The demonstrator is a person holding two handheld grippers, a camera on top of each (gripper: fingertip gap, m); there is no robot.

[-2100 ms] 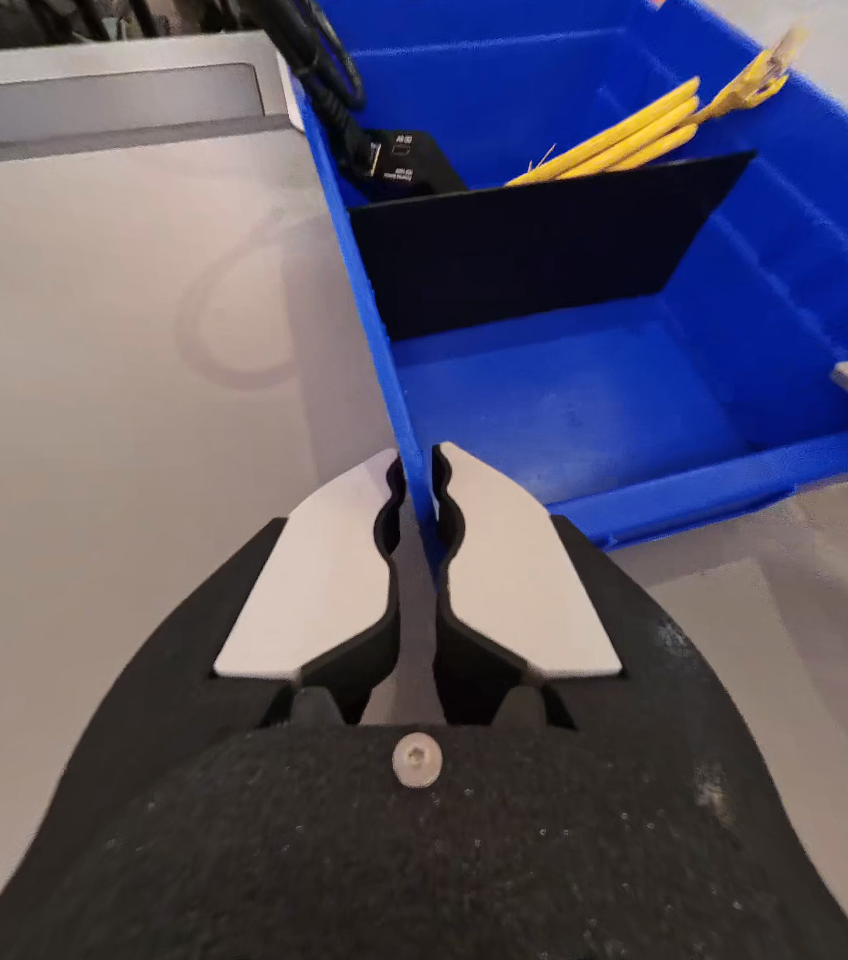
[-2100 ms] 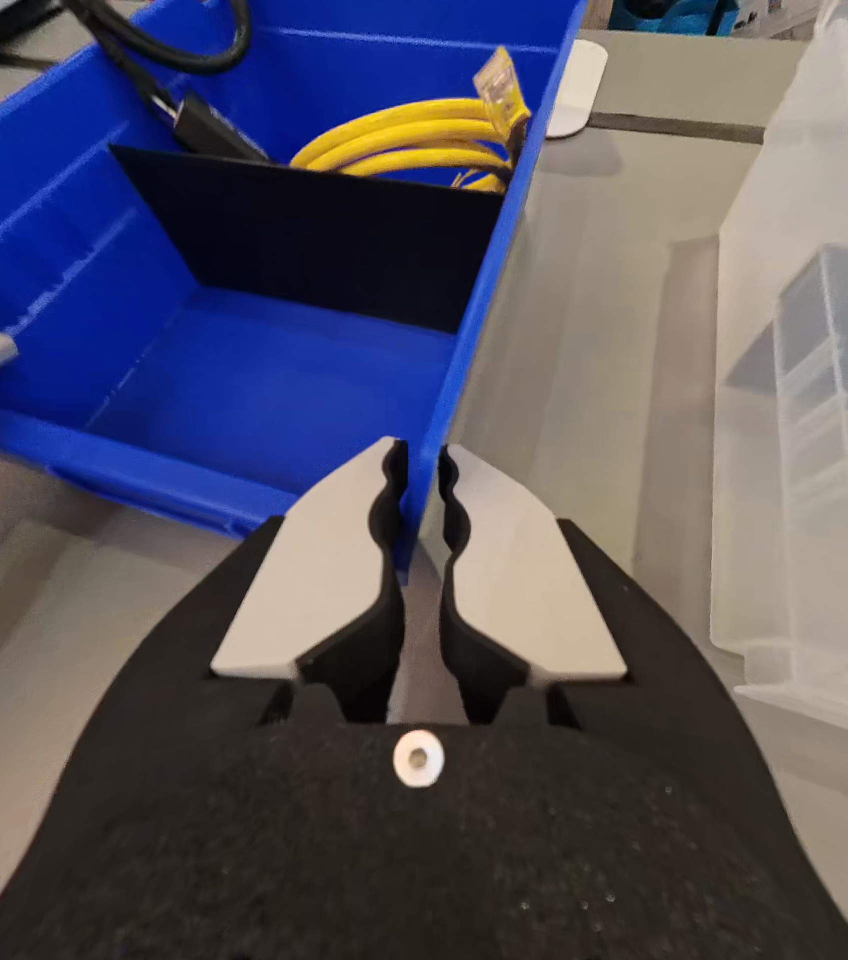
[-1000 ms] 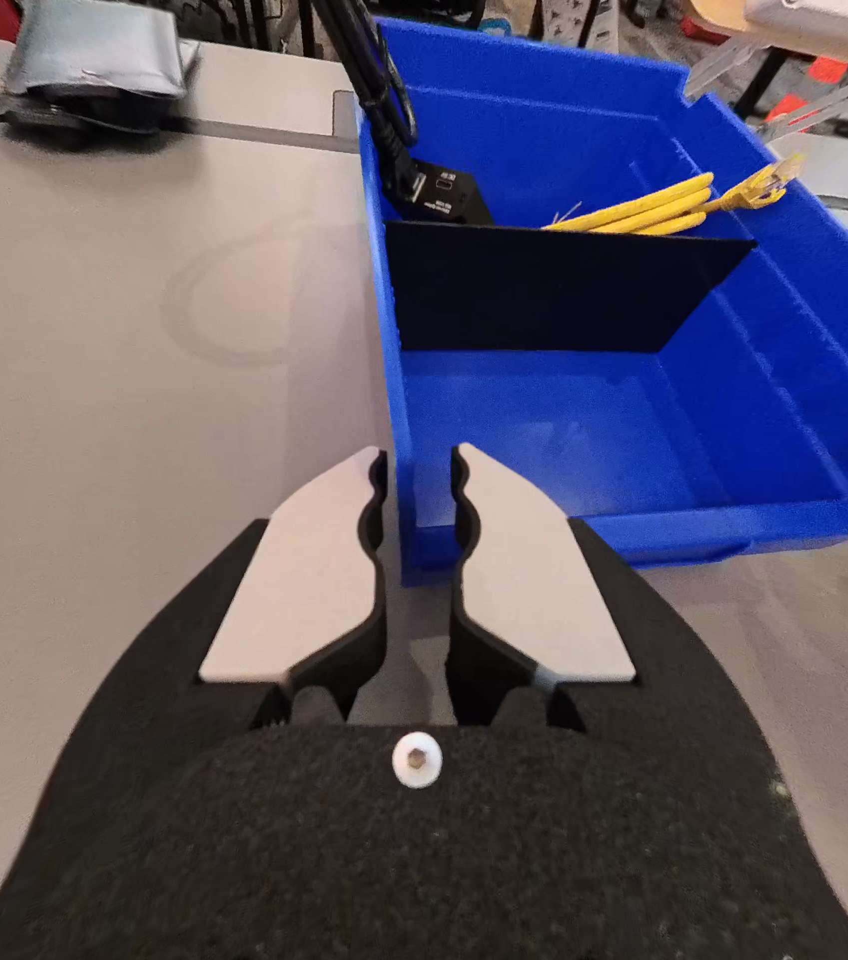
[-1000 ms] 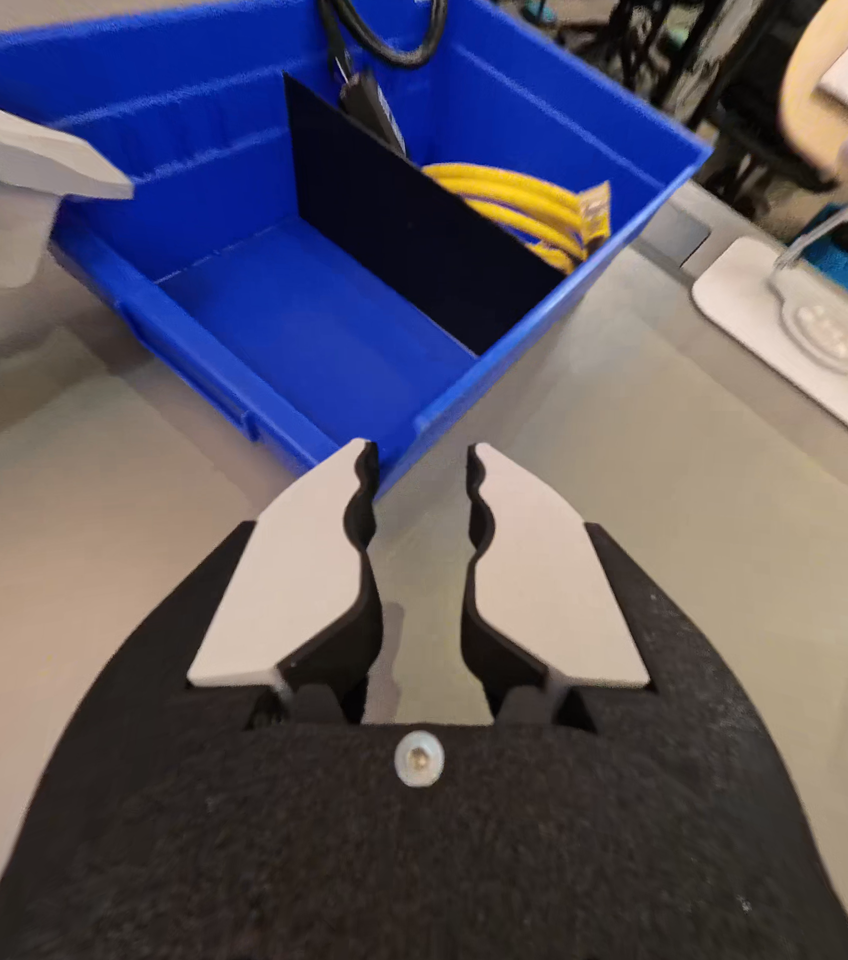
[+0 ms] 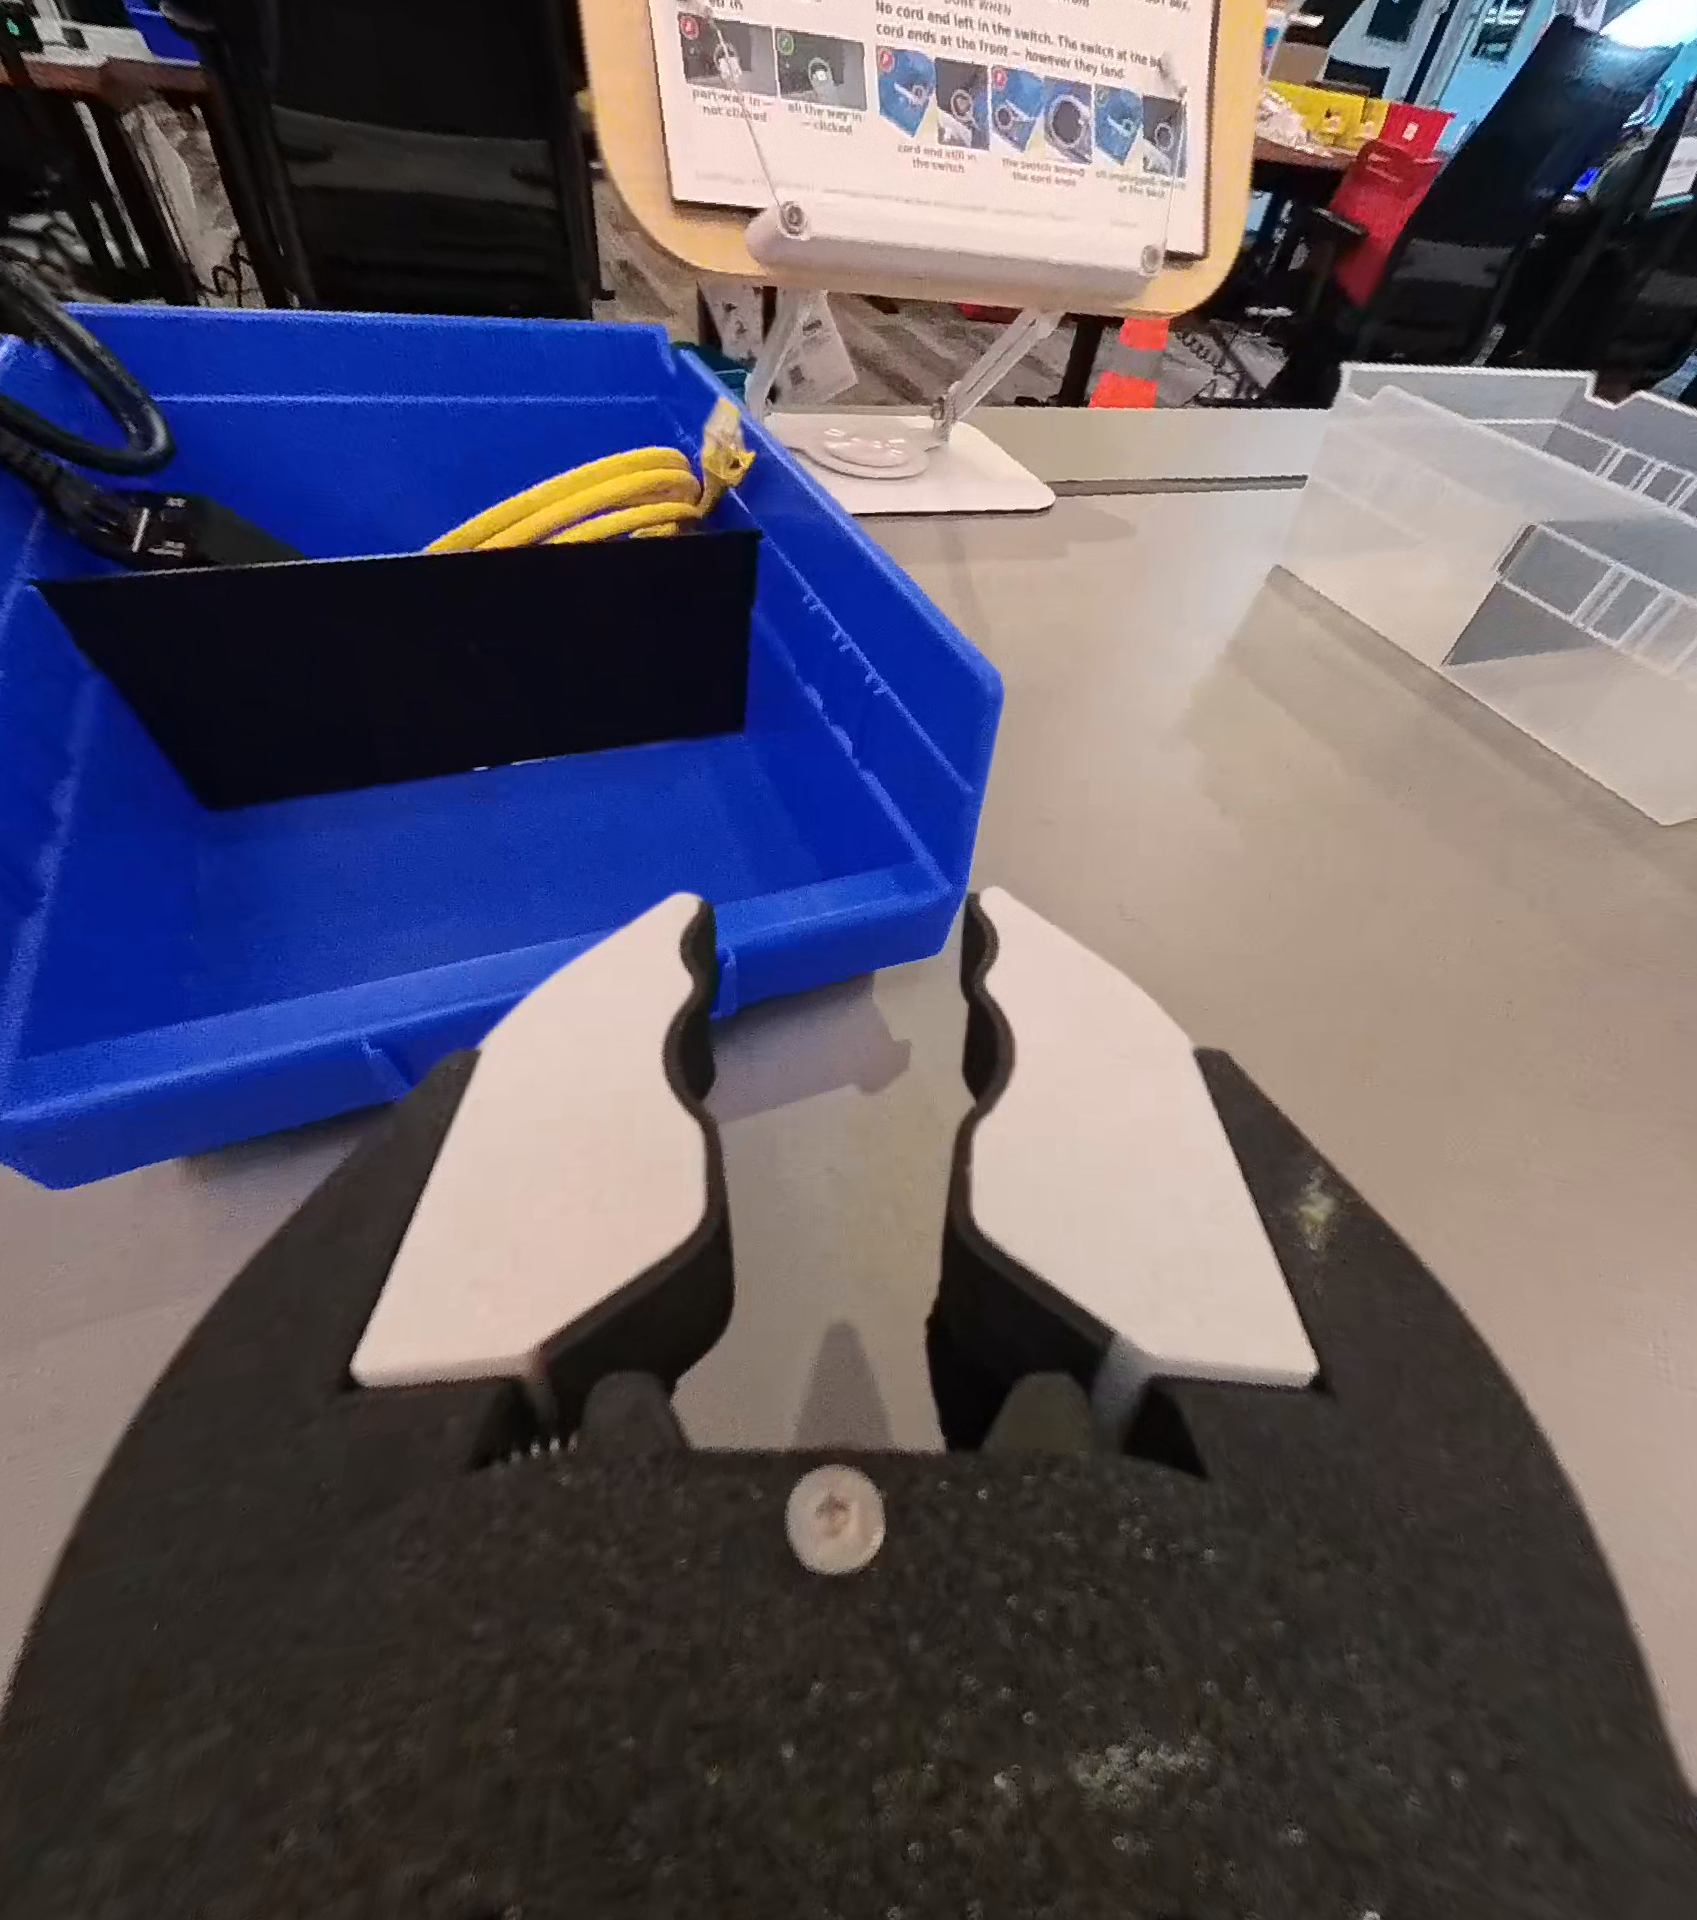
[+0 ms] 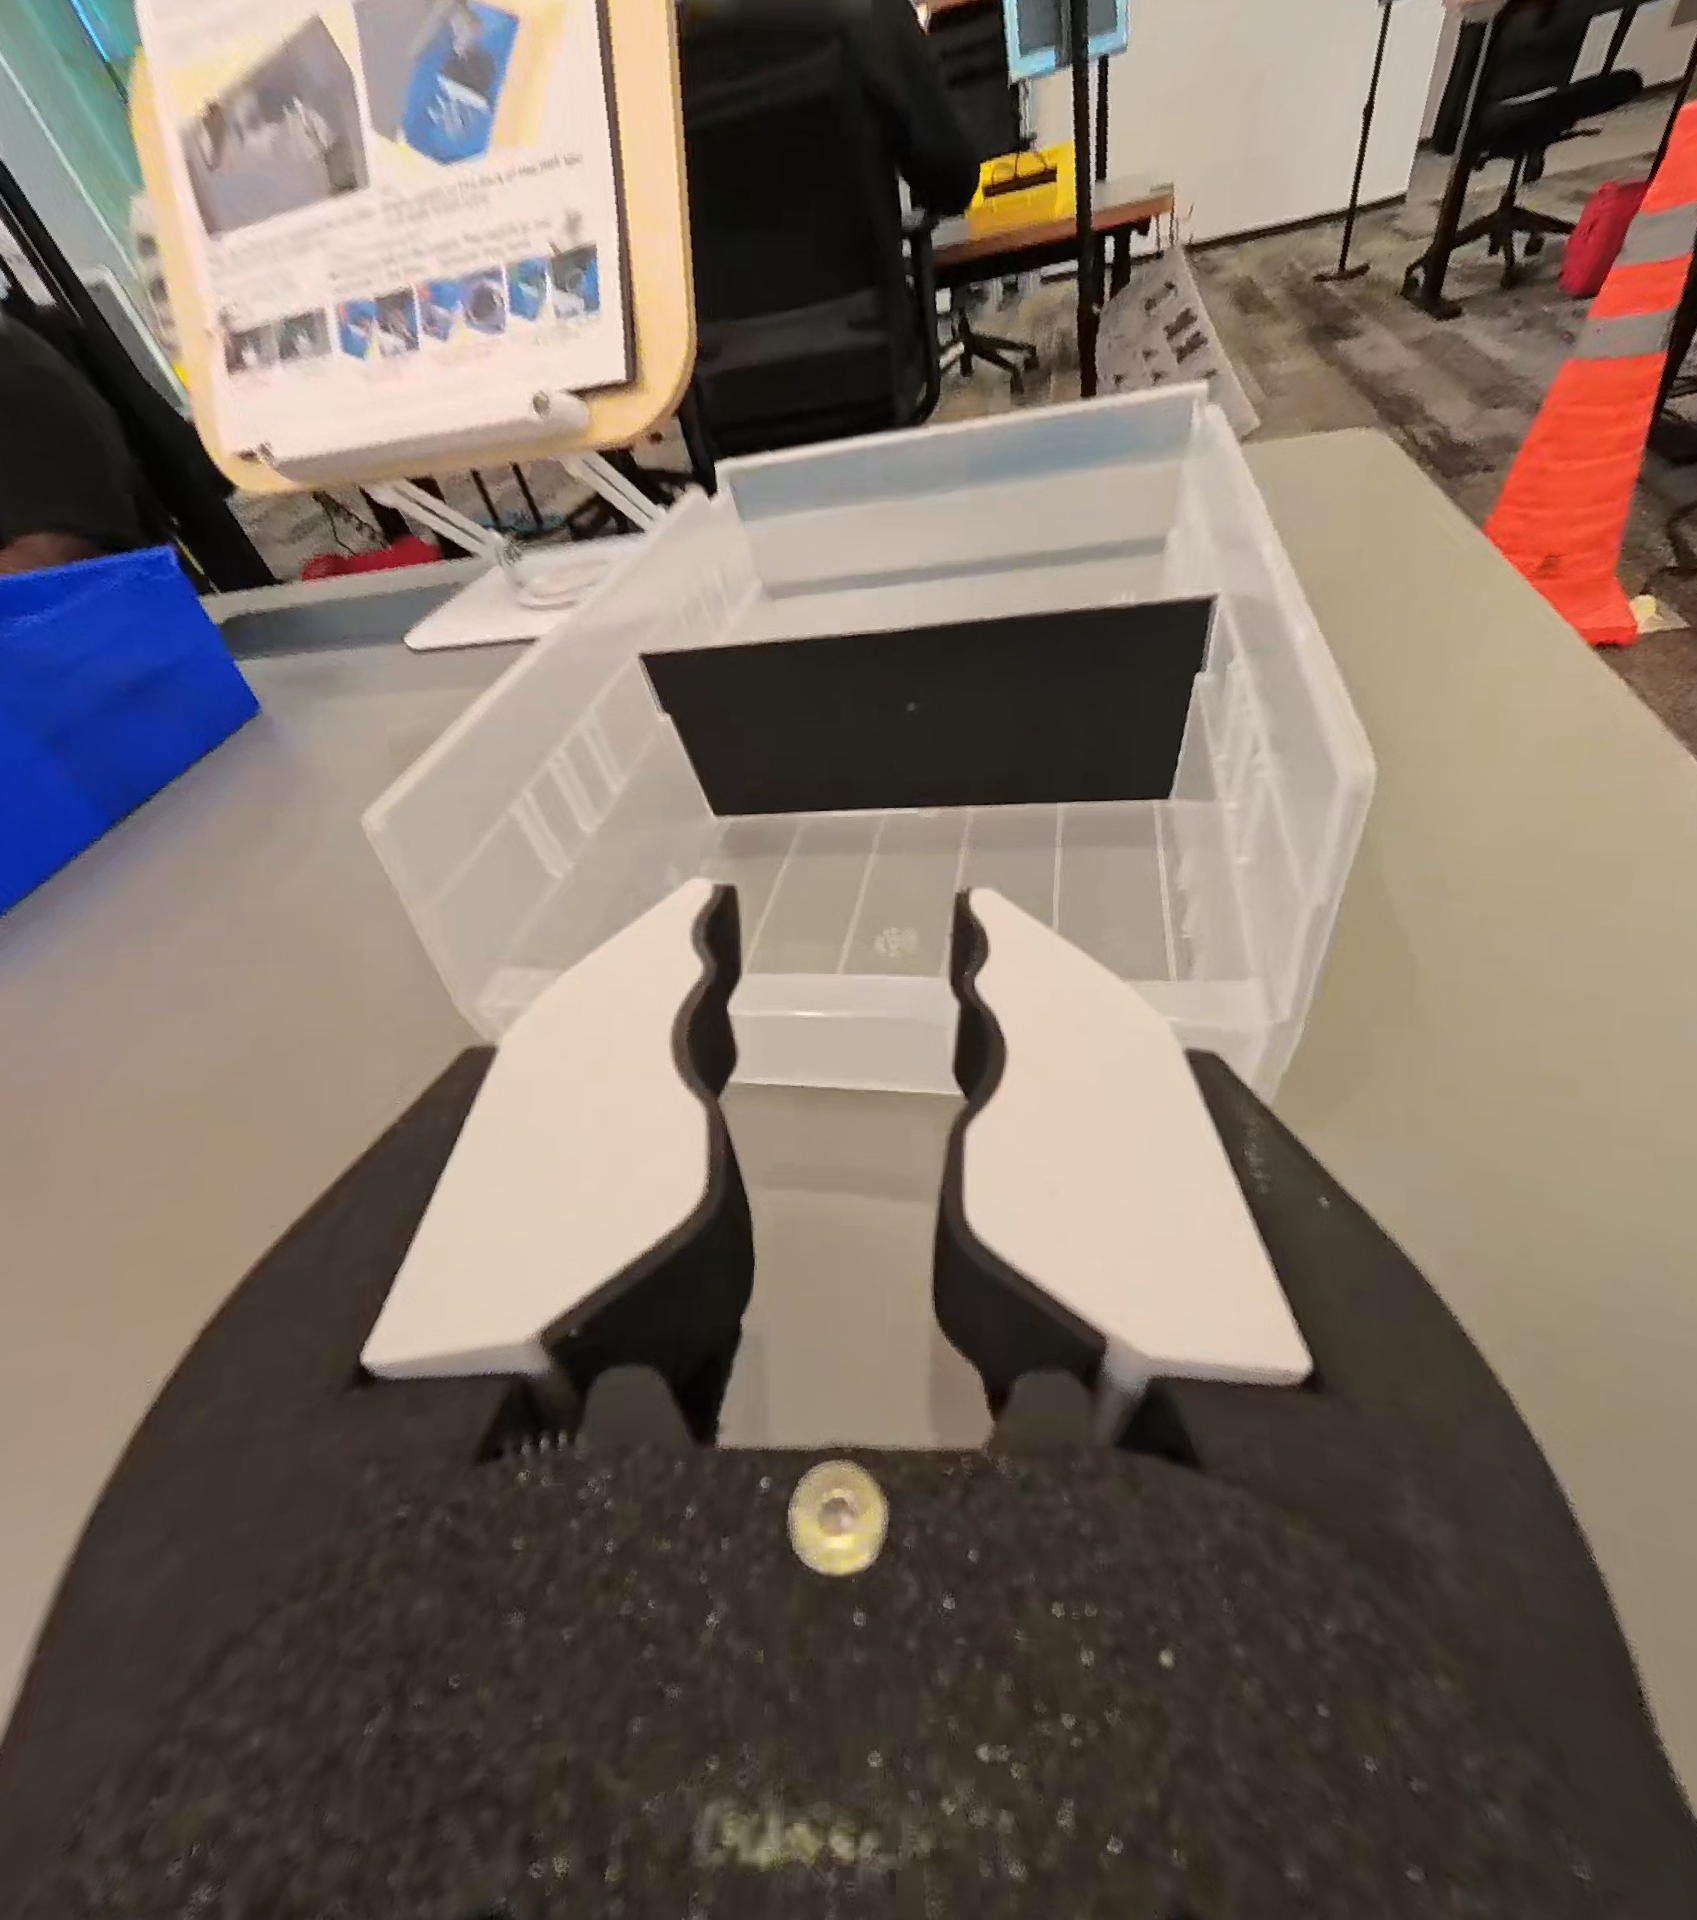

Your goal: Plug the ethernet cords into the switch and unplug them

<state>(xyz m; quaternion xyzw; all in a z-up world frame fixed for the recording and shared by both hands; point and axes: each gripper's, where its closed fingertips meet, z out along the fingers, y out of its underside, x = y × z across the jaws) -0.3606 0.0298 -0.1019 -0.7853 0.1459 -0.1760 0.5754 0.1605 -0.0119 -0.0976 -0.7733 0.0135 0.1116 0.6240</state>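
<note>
behind the divider (image 5: 428, 665), half-hidden switch (image 5: 189, 525)

Both wrist views look low across the table (image 5: 1343, 935), sharing the blue bin (image 5: 823, 966) and the clear bin (image 6: 1322, 831).

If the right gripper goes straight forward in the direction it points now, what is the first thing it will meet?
Most likely the low front wall of the clear plastic bin, which lies directly ahead of the open, empty right gripper. Beyond that wall stands the bin's black divider. How much table separates fingertips and wall is unclear.
</note>
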